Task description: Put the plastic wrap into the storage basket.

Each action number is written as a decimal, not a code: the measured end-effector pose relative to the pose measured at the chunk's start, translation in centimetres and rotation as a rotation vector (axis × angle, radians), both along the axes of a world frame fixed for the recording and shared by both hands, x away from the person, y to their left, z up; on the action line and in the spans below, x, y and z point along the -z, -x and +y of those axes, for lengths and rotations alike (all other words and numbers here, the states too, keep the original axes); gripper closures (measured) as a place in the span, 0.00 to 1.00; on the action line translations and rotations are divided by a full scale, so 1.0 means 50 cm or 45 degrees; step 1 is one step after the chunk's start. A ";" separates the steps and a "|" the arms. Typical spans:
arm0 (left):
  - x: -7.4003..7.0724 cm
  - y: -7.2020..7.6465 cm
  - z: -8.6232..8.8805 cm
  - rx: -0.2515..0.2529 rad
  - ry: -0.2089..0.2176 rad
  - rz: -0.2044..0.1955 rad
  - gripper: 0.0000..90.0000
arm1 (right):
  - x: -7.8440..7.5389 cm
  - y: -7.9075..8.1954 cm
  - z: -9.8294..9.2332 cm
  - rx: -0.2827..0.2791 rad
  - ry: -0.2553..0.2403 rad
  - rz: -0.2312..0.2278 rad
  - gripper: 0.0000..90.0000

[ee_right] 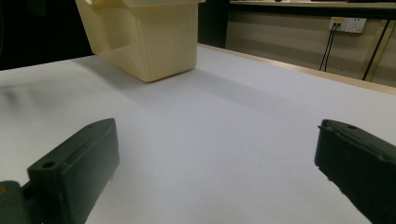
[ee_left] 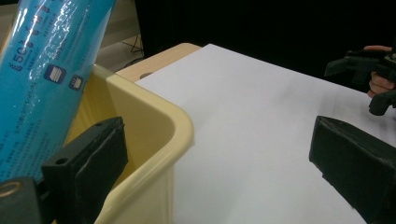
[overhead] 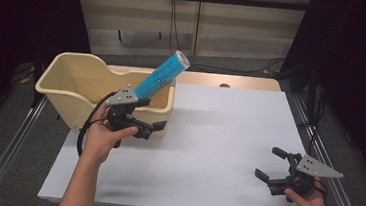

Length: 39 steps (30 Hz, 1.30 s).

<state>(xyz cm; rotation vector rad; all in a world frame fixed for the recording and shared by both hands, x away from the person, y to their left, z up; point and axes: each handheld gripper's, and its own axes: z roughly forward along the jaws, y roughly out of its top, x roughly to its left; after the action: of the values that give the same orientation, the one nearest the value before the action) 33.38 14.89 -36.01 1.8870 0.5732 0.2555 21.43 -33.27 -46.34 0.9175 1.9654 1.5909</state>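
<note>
A blue tube leans in a cream plastic bin at the table's back left, its top end sticking out over the bin's right front corner. My left gripper is at that corner, open. In the left gripper view its wide-apart jaws straddle the bin's rim, with the blue tube beyond the left jaw and not between the pads. My right gripper rests low over the table's front right, open and with nothing in it; its view faces the bin across the bare white surface.
The white tabletop stretches between the two grippers. A strip of wood runs along its far edge. Metal rails flank the table. Cables and a wall socket are behind it. The right gripper appears far off in the left gripper view.
</note>
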 end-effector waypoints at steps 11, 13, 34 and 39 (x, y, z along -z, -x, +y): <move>0.039 0.029 0.013 -0.032 0.069 -0.060 0.05 | 0.000 0.000 -0.002 0.009 -0.004 0.001 0.00; 0.047 0.034 0.017 -0.037 0.077 -0.071 0.05 | 0.001 0.000 -0.003 0.009 -0.003 -0.002 0.00; 0.120 0.078 0.043 -0.040 0.058 -0.122 0.05 | -0.001 0.001 -0.004 0.016 -0.006 -0.005 0.00; 0.135 0.091 0.058 -0.048 0.068 -0.144 0.04 | -0.001 0.002 -0.004 0.019 -0.011 -0.006 0.00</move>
<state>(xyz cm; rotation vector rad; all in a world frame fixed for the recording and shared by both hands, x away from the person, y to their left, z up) 28.82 17.78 -42.77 1.7987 0.5343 0.3658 21.32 -33.45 -46.29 0.9290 1.9457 1.5932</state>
